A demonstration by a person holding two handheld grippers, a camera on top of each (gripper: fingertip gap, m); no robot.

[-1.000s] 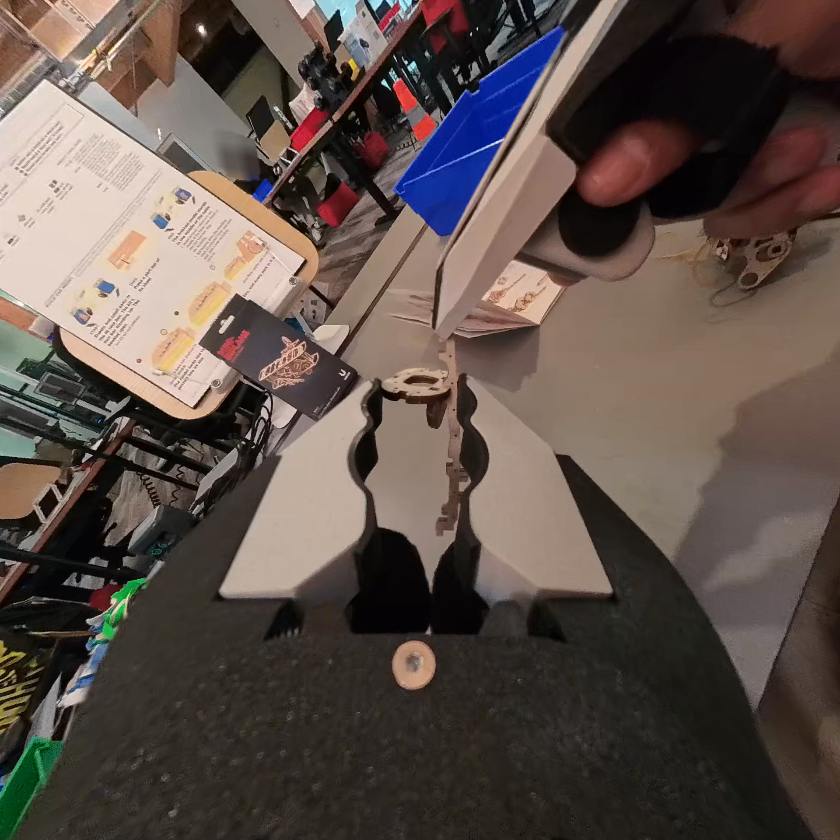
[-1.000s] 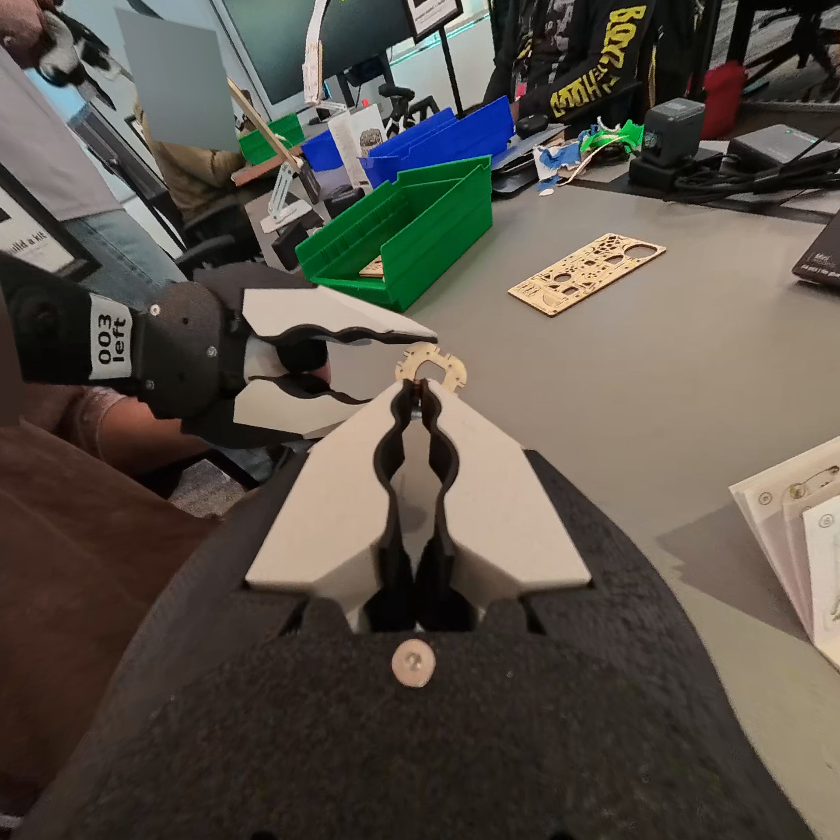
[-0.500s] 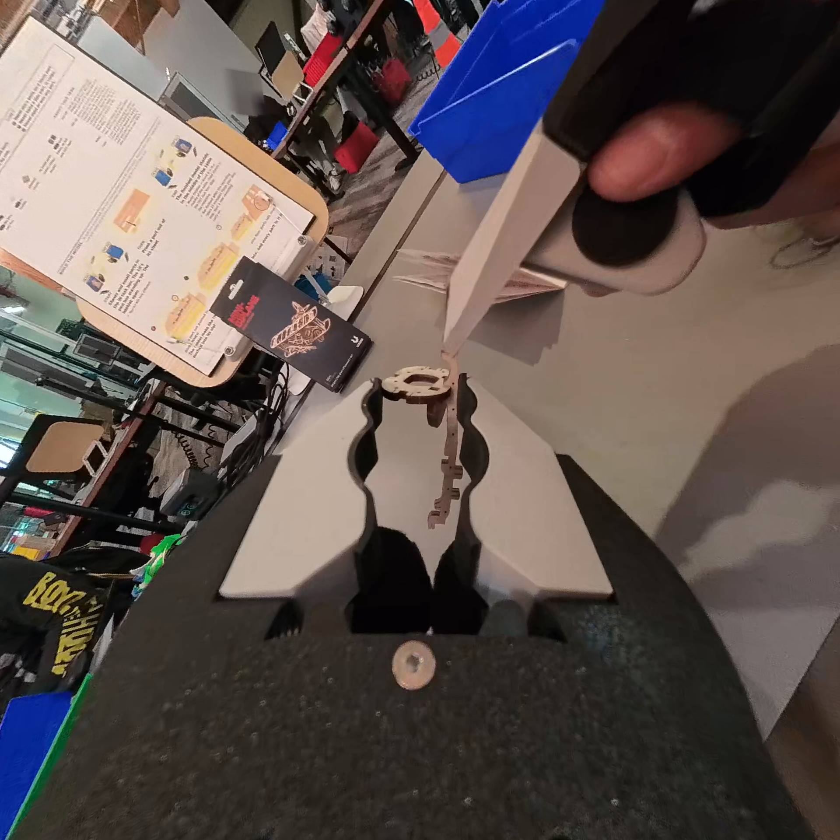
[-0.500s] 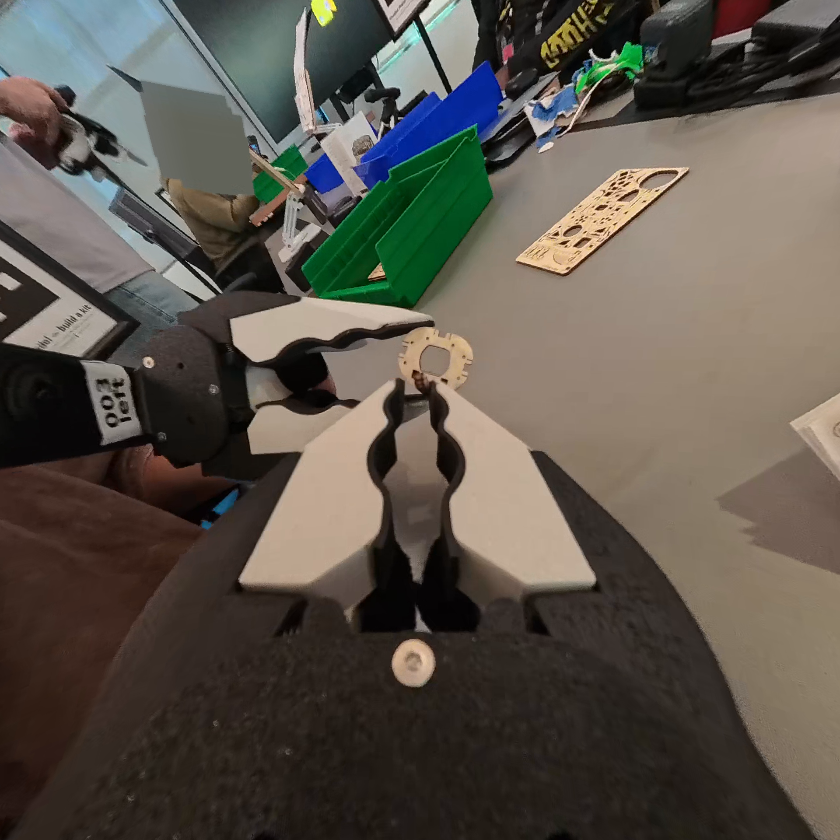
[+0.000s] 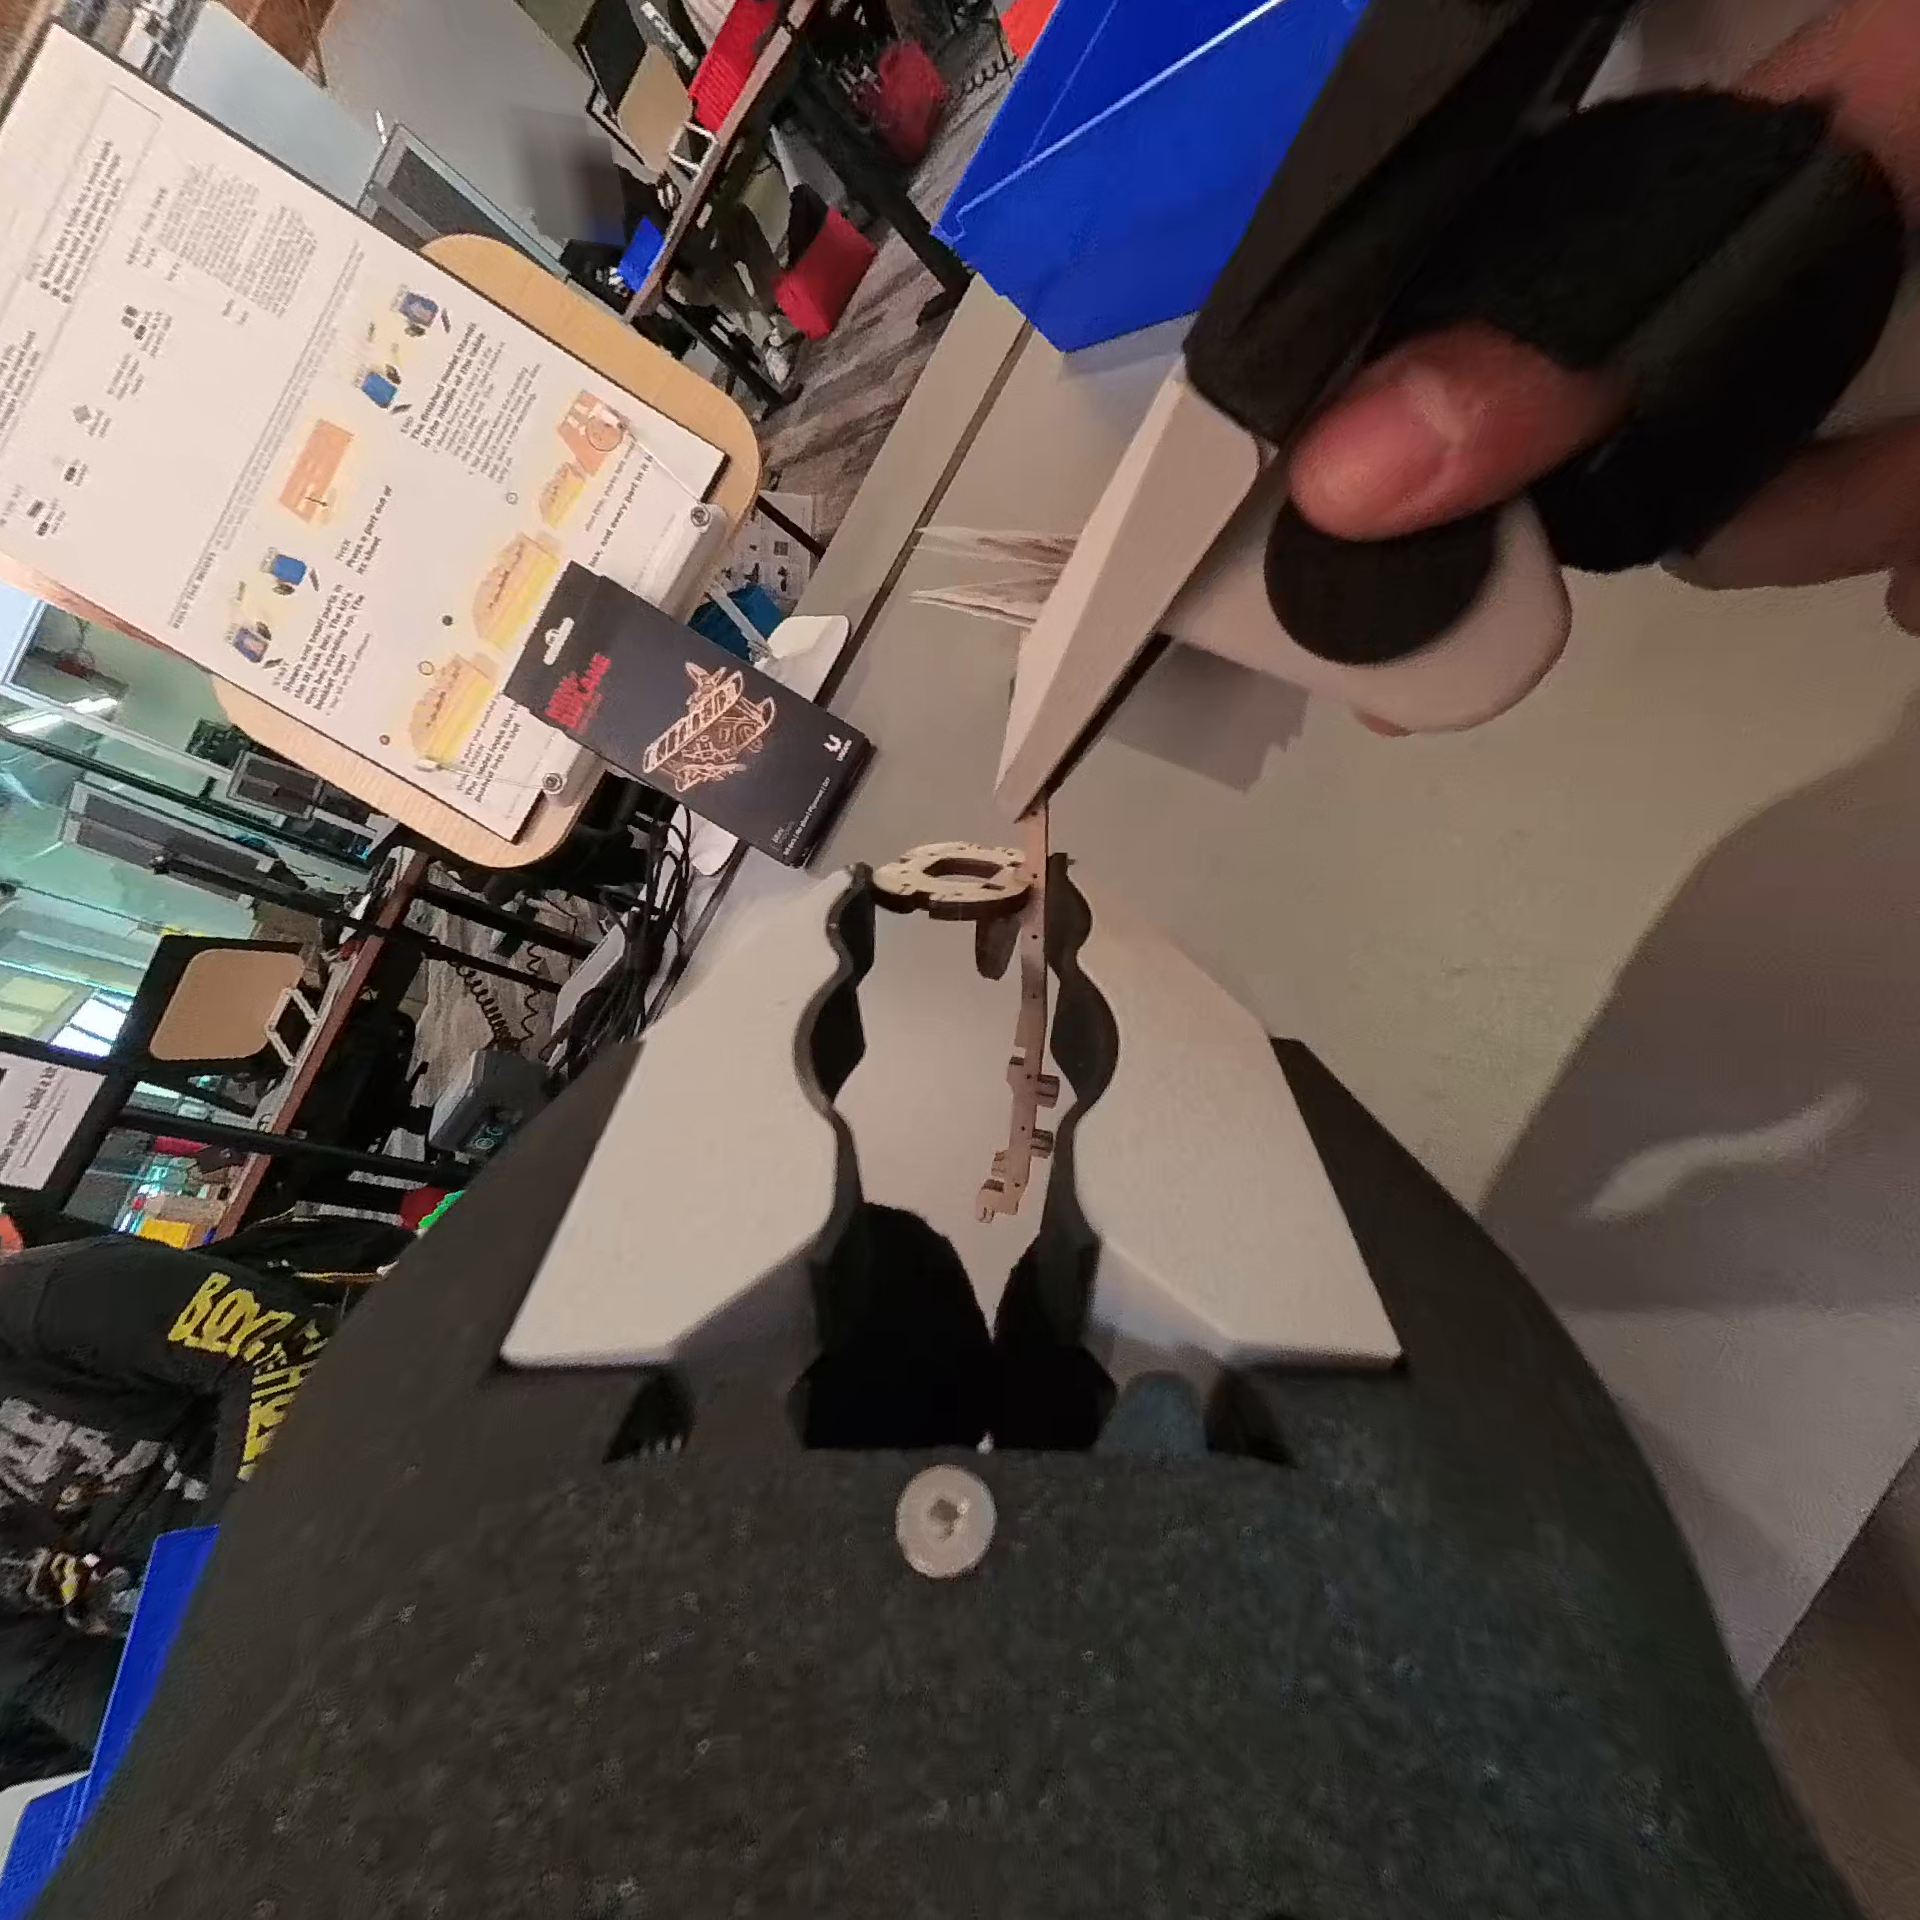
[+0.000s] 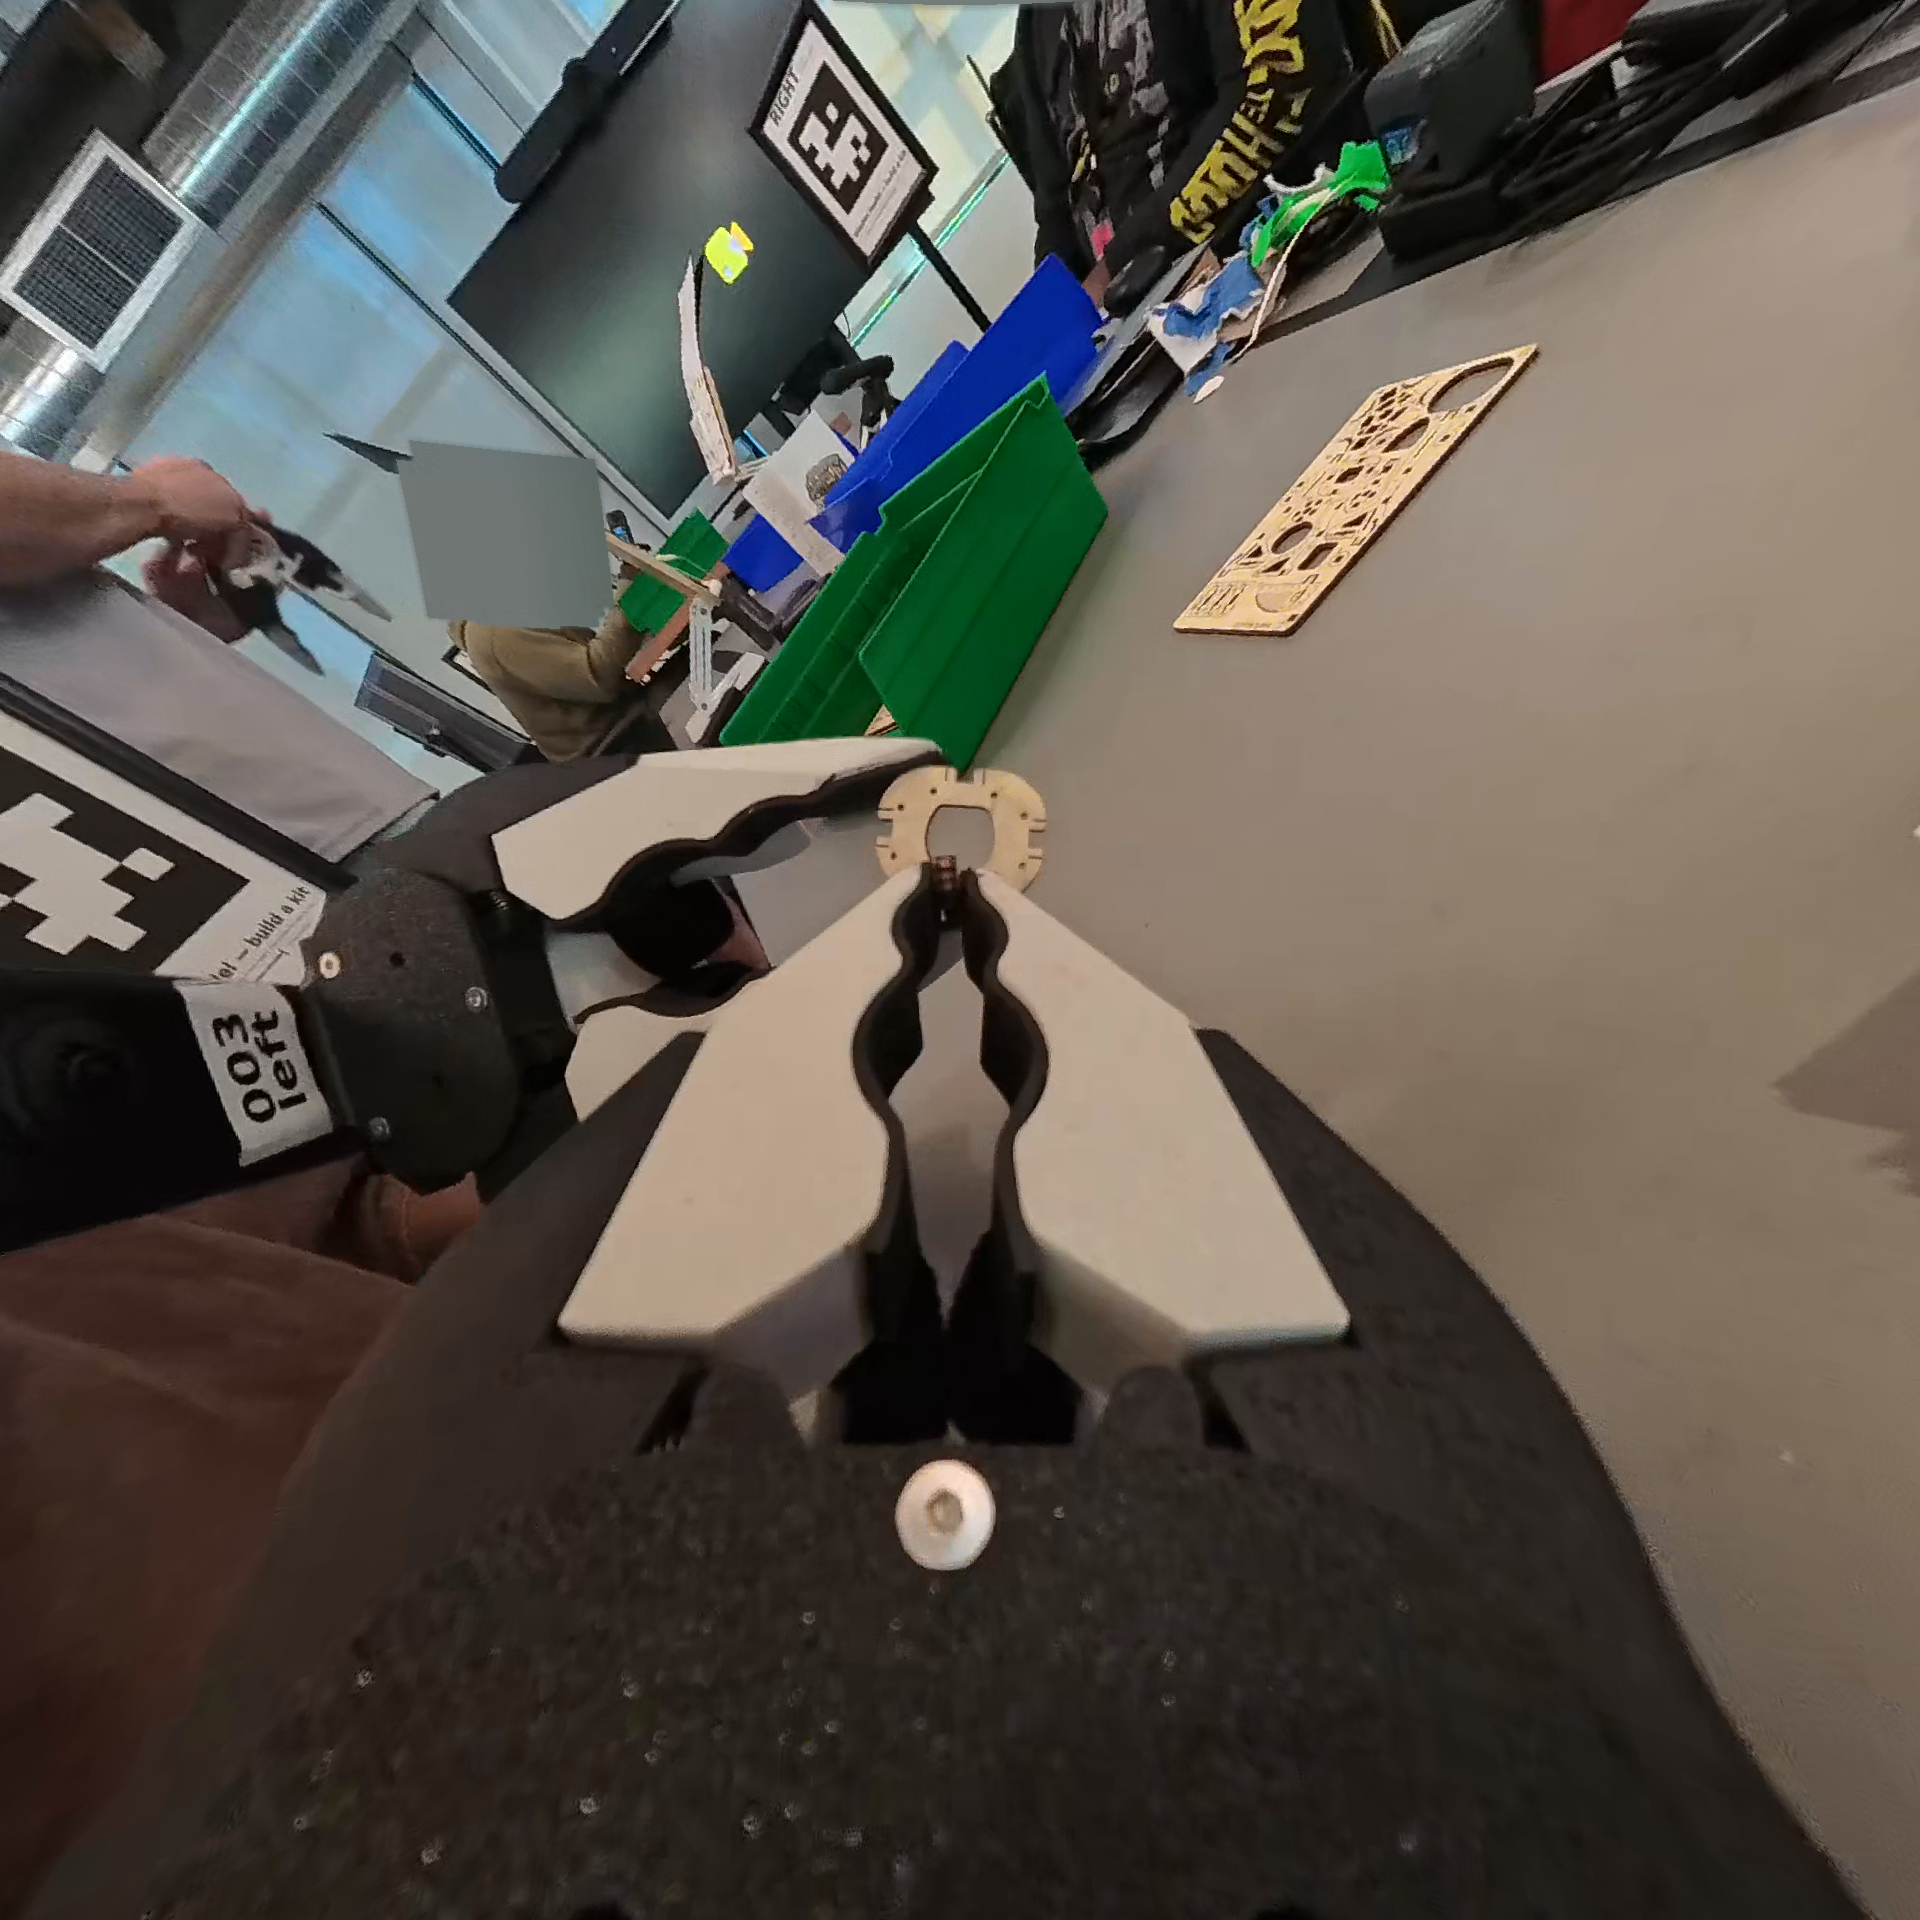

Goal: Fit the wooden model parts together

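A flat wooden ring [image 5: 954, 883] sits between the tips of my left gripper [image 5: 954, 875], which is closed across it. A long notched wooden strip [image 5: 1027, 1039] runs from the ring's edge back along the left gripper's right finger. My right gripper [image 5: 1023, 802] comes in from the upper right, with its tips shut on the strip's top end just above the ring. In the right wrist view the ring [image 6: 961, 831] faces the camera, just beyond my right gripper [image 6: 948, 883]. The strip's end shows as a dark bit between the tips. The left gripper [image 6: 821, 831] reaches in from the left.
Both grippers are above a grey table [image 6: 1507, 831]. On it lie a cut-out wooden sheet [image 6: 1351, 488], green bins [image 6: 935, 603], a blue bin [image 5: 1122, 177], a black box [image 5: 686, 727] and a booklet [image 5: 987, 571]. An instruction board [image 5: 312, 416] stands at the left. People sit beyond the table. Left and right tips are no more than a few centimetres apart.
Both grippers have tilted together and the ring now faces the right camera flat on. The right gripper's tips have come closer to the ring. Both grips are unchanged.
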